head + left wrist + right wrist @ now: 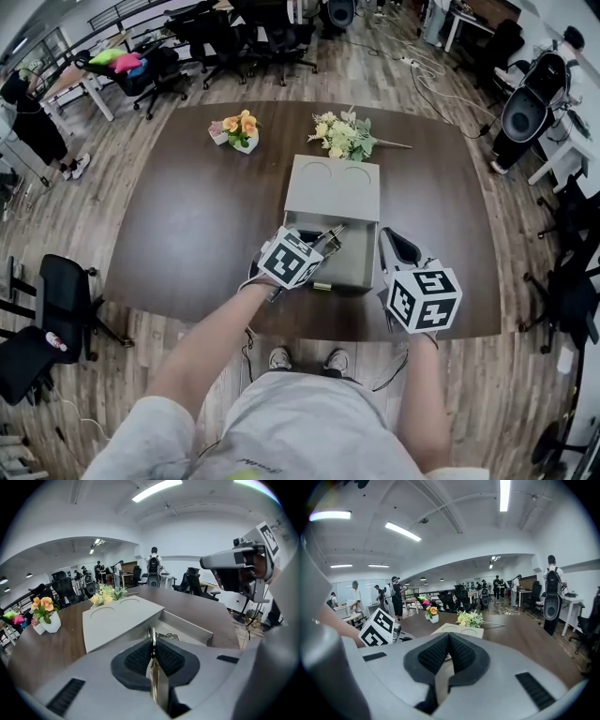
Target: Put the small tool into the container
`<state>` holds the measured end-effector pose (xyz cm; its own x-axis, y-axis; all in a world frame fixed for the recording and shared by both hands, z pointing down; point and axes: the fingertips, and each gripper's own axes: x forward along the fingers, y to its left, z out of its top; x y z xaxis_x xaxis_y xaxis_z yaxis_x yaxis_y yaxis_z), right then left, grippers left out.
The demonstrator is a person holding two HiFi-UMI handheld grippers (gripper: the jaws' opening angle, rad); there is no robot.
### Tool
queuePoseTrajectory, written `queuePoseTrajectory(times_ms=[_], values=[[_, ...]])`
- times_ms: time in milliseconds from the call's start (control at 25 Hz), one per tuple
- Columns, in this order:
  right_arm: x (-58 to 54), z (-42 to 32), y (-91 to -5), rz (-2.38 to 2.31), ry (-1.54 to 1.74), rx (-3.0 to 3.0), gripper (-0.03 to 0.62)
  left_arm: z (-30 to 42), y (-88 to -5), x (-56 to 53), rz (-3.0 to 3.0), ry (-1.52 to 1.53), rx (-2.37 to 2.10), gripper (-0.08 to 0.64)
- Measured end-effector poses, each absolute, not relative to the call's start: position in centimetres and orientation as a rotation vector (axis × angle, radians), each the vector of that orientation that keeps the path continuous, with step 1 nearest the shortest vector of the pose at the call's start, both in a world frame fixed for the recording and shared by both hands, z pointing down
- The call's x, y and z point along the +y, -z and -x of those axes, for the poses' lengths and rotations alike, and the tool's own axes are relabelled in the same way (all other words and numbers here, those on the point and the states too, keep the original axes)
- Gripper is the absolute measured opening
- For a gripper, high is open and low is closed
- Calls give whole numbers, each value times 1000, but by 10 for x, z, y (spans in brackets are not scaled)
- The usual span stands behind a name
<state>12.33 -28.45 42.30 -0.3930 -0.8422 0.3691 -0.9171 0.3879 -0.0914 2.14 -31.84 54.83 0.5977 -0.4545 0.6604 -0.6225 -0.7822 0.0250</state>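
A grey container (354,274) stands on the dark table, its lid (333,187) slid back so the near compartment lies open. My left gripper (327,243) hangs over that opening, shut on a small metal tool (331,234). In the left gripper view the tool (153,672) is a thin metal strip clamped between the pads (169,659), pointing toward the container's wall (187,626). A small metal part (168,635) shows inside the compartment. My right gripper (397,249) stays by the container's right side, shut with nothing between its pads (461,654).
A small white pot of orange flowers (238,131) and a loose bouquet (345,136) lie beyond the container. The table's near edge (281,328) runs just under my hands. Office chairs and desks ring the table, and people stand in the background.
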Motion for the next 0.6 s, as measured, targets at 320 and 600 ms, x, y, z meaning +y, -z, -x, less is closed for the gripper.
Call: queuePoseTrajectory(times_ms=[320,600], values=[[-283,-127,-427,-1560,-424,-2378,4,-26,-551,-318,-2570,-948,-887,28],[-280,-127,-431,-1558,-435,-2371,5,-29,-551,-313,-2573,-940,-872,39]])
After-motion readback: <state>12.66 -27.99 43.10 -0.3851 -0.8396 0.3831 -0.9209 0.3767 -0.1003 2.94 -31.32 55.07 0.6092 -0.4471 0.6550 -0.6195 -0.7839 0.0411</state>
